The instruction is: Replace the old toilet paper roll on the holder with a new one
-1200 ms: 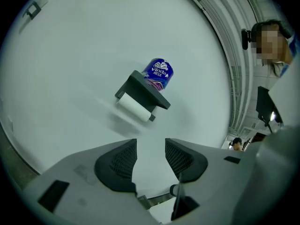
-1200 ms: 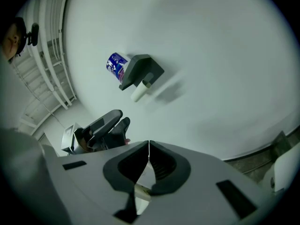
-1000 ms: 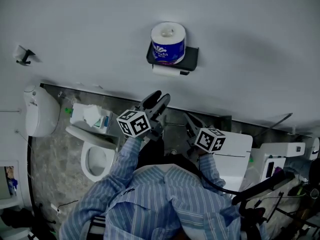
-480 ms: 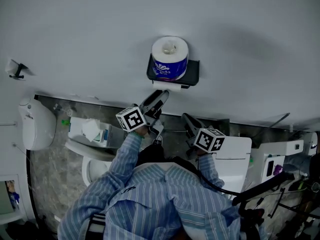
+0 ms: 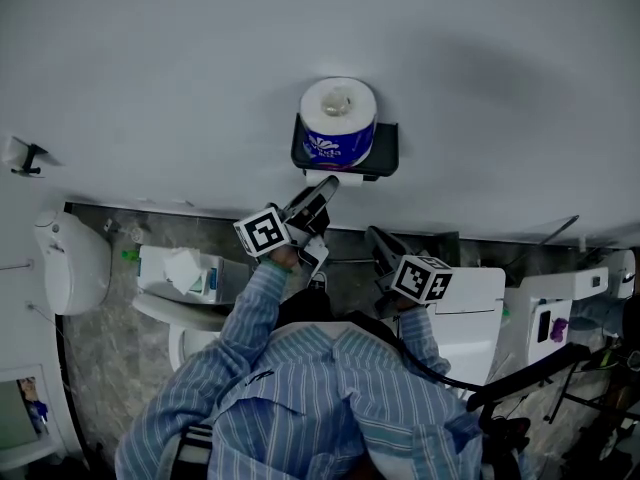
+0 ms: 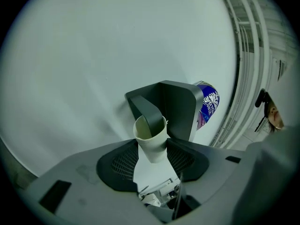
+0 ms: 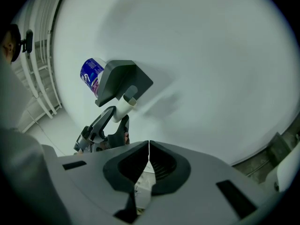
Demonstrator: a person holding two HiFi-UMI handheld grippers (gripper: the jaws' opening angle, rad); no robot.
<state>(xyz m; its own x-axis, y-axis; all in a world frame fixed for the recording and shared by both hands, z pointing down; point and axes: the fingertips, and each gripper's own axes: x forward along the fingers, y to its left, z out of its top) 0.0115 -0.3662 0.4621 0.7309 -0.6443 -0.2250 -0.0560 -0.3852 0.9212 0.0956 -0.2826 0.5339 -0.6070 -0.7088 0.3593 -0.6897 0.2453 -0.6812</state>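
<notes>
Head view: the holder (image 5: 386,140) is on the wall, and the new roll (image 5: 338,118) stands upright on its top shelf in its blue wrapper. The empty tube (image 5: 338,178) hangs on the arm under the shelf. The left gripper (image 5: 325,190) is up at the tube. The right gripper (image 5: 380,243) sits lower, well apart from the holder and carrying nothing.

Left gripper view: the tube (image 6: 151,137) sits square between the jaws, with a pad touching each side. The jaws have just been closing onto it, so I read this as a pinch on the cardboard. The holder arm (image 6: 149,112) runs into the tube's open end, so the tube isn't off yet. The wrapped roll (image 6: 209,104) peeks out behind the bracket.

Right gripper view: the jaws are pressed together with nothing between them. From here the left gripper (image 7: 110,118) is at the tube (image 7: 123,108), right under the bracket (image 7: 123,81), and the roll (image 7: 90,74) is on top.

Status is early. The old tube is gripped but not pulled. What's left:
- slide the tube off the arm's free end and drop it somewhere
- take the new roll off the shelf — the wrapper may need to come off, can't tell
- thread the roll onto the arm

Likely snag: thin cardboard crushes under the pinch and can bind on the arm, so the pull needs to go straight along it.
</notes>
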